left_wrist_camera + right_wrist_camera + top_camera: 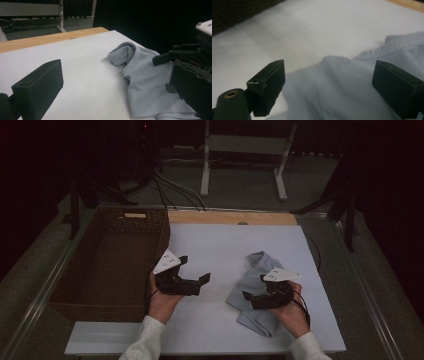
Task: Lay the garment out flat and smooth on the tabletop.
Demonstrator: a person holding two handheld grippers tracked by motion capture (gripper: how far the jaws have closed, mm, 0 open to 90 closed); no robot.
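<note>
right gripper (248, 300) over pale blue shirt (254, 292) (jaws wide apart), left gripper (197, 270) beside

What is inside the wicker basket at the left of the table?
The basket looks empty: its dark woven floor and inner walls show in the high view. The near wall hides the strip of floor just behind it, and the dim light could mask something small.
</note>
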